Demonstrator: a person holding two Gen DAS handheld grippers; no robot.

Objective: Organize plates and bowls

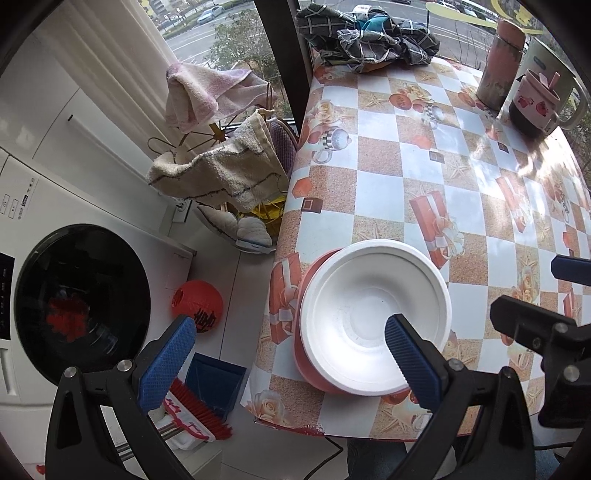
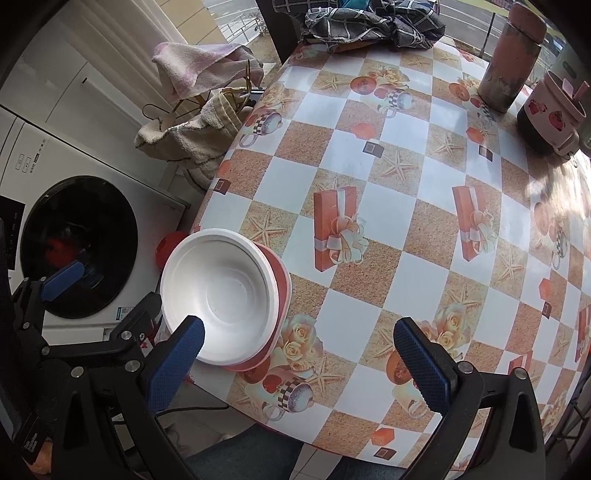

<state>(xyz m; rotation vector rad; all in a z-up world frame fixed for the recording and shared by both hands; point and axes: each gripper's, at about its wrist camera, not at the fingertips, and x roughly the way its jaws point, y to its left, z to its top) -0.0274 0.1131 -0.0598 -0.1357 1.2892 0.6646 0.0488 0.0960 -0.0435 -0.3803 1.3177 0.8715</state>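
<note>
A white bowl point(image 1: 373, 317) sits nested on a red plate point(image 1: 314, 373) near the left front corner of the checked table point(image 1: 424, 184). My left gripper point(image 1: 291, 354) is open and empty, its right finger over the bowl's near rim and its left finger beyond the table edge. In the right wrist view the white bowl point(image 2: 221, 291) and red plate point(image 2: 282, 284) lie at the left. My right gripper point(image 2: 299, 354) is open and empty above the table, its left finger by the bowl's near rim. The left gripper point(image 2: 107, 302) shows there too.
A rusty flask point(image 1: 498, 62), a strawberry mug point(image 1: 535, 103) and a dark checked cloth point(image 1: 369, 33) stand at the table's far side. Left of the table are a washing machine point(image 1: 81, 295), a towel rack point(image 1: 221, 166), a red lantern point(image 1: 197, 304) and a brush point(image 1: 195, 410).
</note>
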